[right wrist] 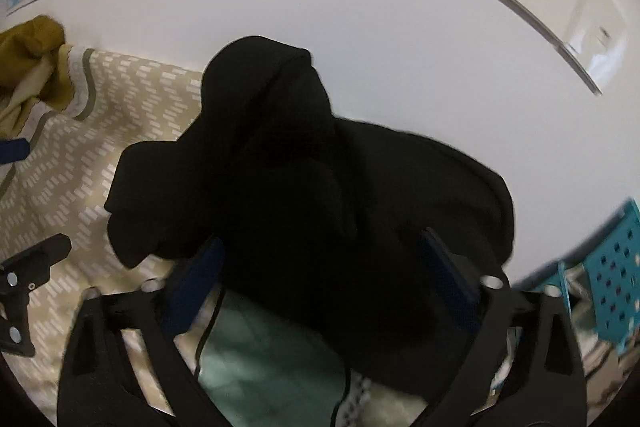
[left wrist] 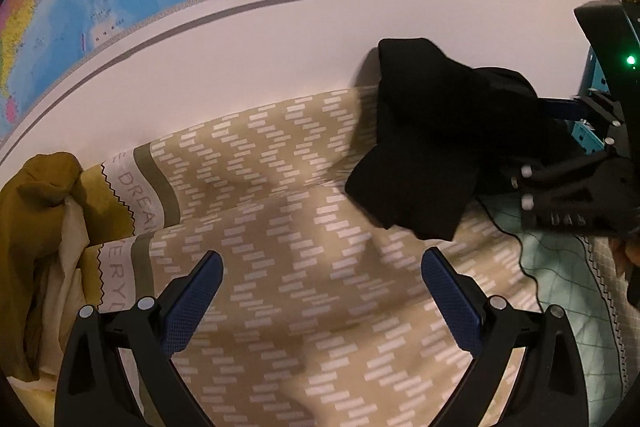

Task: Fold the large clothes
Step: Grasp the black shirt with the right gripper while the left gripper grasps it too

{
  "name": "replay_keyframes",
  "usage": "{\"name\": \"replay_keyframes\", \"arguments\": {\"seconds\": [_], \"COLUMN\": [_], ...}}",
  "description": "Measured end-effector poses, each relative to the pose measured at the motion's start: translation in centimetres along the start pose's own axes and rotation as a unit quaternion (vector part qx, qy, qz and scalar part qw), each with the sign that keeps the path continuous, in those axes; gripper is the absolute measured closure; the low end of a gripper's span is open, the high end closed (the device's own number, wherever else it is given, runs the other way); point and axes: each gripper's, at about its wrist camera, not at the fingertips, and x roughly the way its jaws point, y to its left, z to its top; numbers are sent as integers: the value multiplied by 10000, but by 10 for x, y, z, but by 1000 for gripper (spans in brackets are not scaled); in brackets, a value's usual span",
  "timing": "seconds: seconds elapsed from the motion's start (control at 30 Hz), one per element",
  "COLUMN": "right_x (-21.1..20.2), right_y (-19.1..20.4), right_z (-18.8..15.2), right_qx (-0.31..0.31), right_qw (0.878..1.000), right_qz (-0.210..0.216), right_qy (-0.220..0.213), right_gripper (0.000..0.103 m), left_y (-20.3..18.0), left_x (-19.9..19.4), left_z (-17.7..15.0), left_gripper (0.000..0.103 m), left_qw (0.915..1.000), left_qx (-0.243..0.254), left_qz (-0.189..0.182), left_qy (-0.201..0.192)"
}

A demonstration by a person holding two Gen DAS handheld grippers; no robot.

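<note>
Right wrist view is showing the black garment (right wrist: 304, 163) bunching up in a heap between the blue pads (right wrist: 448, 279) of the right hand-held gripper (right wrist: 320, 279), whose jaws are standing part-way apart around the cloth, though I cannot tell if the pads are pressing on it. It is lying at the far right of the beige patterned bedspread (left wrist: 280, 187), close against the white wall (left wrist: 260, 47). Over bare bedspread nearer and to the left, the left hand-held gripper (left wrist: 320, 295) is hanging released with nothing between its fingers, while a mustard cloth (left wrist: 44, 203) is lying crumpled at the far left.
</note>
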Motion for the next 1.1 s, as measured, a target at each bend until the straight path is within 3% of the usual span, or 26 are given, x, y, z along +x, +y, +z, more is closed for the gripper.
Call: {"name": "replay_keyframes", "arguments": {"seconds": [0.07, 0.1, 0.27, 0.37, 0.4, 0.43, 0.47, 0.5, 0.53, 0.6, 0.7, 0.87, 1.0, 1.1], "right_x": [-2, -8, -52, -43, -35, -28, -21, -17, -16, -21, -62, -145, -189, -202], "right_y": [-5, -10, -49, -57, -54, -51, -49, -48, -50, -56, -79, -151, -198, -208], "right_z": [3, 5, 6, 5, 8, 9, 12, 13, 15, 18, 29, 35, 22, 18], "right_qx": [-57, -9, 470, 601, 522, 402, 336, 286, 300, 398, 647, 1344, 1785, 1911], "right_qw": [9999, 9998, 9968, 9964, 9969, 9978, 9981, 9981, 9978, 9976, 9938, 9777, 9653, 9609], "right_qz": [87, 191, 339, 442, 481, 439, 463, 505, 550, 490, 421, 24, -120, -121], "right_qy": [43, -40, -556, -405, -352, -302, -243, -208, -226, -270, -806, -1610, -1905, -2001], "right_gripper": [71, 88, 86, 45, 42, 43, 52, 84, 89, 92, 93, 96, 96, 96], "left_y": [4, 6, 11, 12, 13, 13, 14, 15, 14, 15, 10, -12, -41, -64], "left_x": [3, 4, 11, 15, 17, 17, 17, 18, 18, 19, 19, 18, 13, 9], "left_z": [1, 1, 2, 2, 3, 3, 3, 3, 3, 3, 4, 10, 26, 34], "left_gripper": [7, 7, 7, 7, 7, 7, 7, 7, 7, 7, 7, 7, 7, 7], "left_qw": [10000, 10000, 9999, 9999, 9999, 9999, 9999, 9999, 9999, 10000, 9994, 9950, 9860, 9747], "left_qx": [-4, -13, -17, -11, -17, -23, -17, -8, -3, 35, 186, 590, 953, 1148], "left_qz": [22, 37, 106, 140, 149, 146, 140, 145, 130, 17, -293, -753, -1201, -1693], "left_qy": [8, 8, 50, 79, 78, 59, 50, 56, 43, 34, -38, -274, -651, -902]}}
